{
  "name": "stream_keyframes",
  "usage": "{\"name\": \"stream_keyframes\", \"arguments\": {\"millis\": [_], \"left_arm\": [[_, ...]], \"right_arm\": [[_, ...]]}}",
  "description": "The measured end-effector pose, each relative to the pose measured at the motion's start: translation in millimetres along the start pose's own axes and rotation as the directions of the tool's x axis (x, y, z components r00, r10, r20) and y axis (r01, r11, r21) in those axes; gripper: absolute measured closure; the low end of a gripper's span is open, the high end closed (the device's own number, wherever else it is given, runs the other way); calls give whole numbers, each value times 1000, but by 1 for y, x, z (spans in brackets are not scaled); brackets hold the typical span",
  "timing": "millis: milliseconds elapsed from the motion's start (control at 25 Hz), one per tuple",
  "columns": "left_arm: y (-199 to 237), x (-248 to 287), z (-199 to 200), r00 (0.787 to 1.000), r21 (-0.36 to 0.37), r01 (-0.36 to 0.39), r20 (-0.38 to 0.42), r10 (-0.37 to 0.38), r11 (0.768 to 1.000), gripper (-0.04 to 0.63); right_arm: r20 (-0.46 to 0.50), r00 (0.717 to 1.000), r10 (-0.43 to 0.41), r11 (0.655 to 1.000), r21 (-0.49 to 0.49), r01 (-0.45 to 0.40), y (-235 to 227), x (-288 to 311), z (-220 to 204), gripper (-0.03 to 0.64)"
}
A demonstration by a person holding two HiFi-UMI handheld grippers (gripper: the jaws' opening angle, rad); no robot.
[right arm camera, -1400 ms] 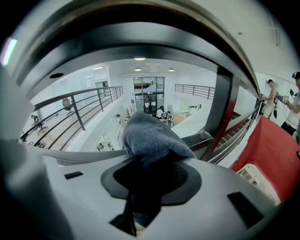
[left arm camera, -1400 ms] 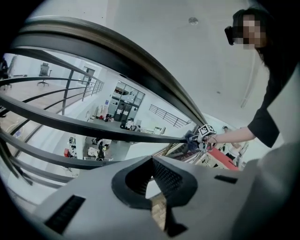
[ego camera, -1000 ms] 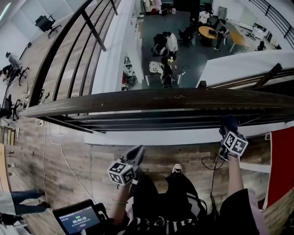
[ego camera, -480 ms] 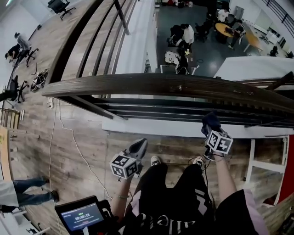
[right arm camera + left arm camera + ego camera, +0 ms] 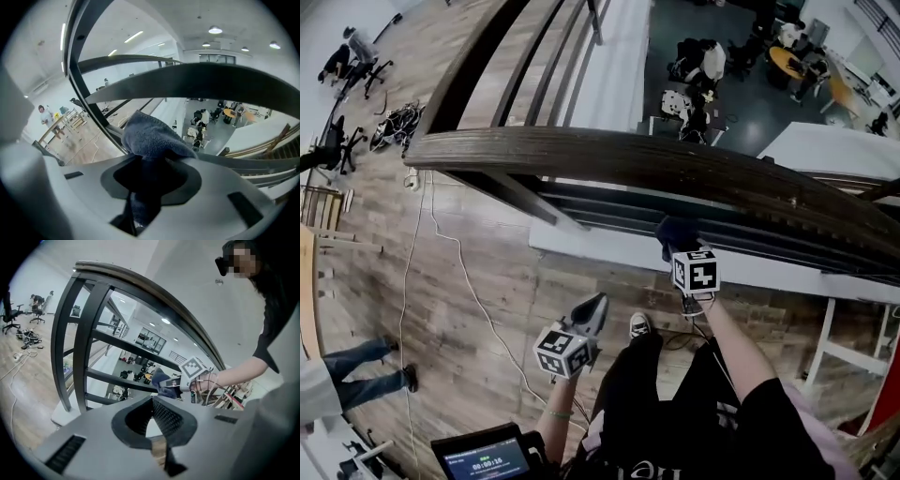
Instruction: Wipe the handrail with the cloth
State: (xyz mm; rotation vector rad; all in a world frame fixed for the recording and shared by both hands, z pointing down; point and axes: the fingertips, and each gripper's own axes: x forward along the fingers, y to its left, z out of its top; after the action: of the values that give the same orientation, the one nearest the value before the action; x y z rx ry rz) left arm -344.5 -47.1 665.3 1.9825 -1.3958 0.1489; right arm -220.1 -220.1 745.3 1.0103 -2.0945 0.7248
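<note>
– At the balcony edge, what was logged first, by size?
– Item 1: wood-plank floor (image 5: 469,309). Item 2: handrail (image 5: 581,155) (image 5: 211,79), dark wood, curved, crossing the head view from left to right above black bars (image 5: 609,217). Beyond it lay an open lower level with people (image 5: 703,66).
– Next down?
– Item 3: screen device (image 5: 487,459), at the bottom edge of the head view. Item 4: right gripper (image 5: 682,248) (image 5: 150,180), raised in front of the bars just under the handrail. Jaws were clamped on the cloth (image 5: 675,232) (image 5: 150,136).
– Entry for the cloth itself?
– Item 6, listed below. Item 5 first: left gripper (image 5: 589,314) (image 5: 153,401), held low over the floor, well apart from the handrail. Jaws were brought together at the tips, with nothing between them.
– Then the cloth.
– Dark blue terry, bunched. One fold stood up past the right jaw tips and the rest hung down between them. It sat below the top rail, level with the bars. Contact with either could not be confirmed.
– Smallest lots?
– Item 7: shoe (image 5: 638,325), near the left gripper. Item 8: thin white cable (image 5: 441,253), trailing across the floor.
</note>
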Motion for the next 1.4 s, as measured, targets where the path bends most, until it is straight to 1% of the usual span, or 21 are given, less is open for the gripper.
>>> {"name": "stream_keyframes", "arguments": {"millis": [160,320,440,560,720,840,920,1080,1200,1400], "left_arm": [[35,-11,-11,1000,-6,-22,-9,22,1000,594],[60,-17,-26,999,-30,-43,-8,43,999,594],[75,-22,-42,997,-54,-72,9,72,996,594],[86,-30,-57,995,-71,-98,10,99,993,594],[79,-31,-71,996,-80,-83,-47,79,993,594],[72,-22,-75,995,-72,-69,-73,64,995,594],[61,-10,-70,996,-59,-54,-78,49,997,594],[32,19,-55,997,-16,0,-83,-2,1000,594],[12,40,-48,995,15,32,-96,-30,999,594],[-33,76,-54,989,53,71,-134,-63,996,594]], "right_arm": [[-9,998,58,998,-35,-59,68,60,17,508],[-7,994,106,994,-39,-107,117,109,33,508],[-11,992,124,992,-27,-124,137,137,39,508],[-20,996,88,996,-9,-88,135,155,40,508],[9,998,59,998,29,-60,119,158,43,508],[13,1000,13,999,34,-14,92,151,41,508],[11,1000,-5,999,50,5,70,142,38,508],[12,999,-49,997,66,48,18,120,29,508],[12,997,-74,992,100,72,-19,104,20,508],[26,993,-114,983,150,109,-95,70,-2,508]]}}
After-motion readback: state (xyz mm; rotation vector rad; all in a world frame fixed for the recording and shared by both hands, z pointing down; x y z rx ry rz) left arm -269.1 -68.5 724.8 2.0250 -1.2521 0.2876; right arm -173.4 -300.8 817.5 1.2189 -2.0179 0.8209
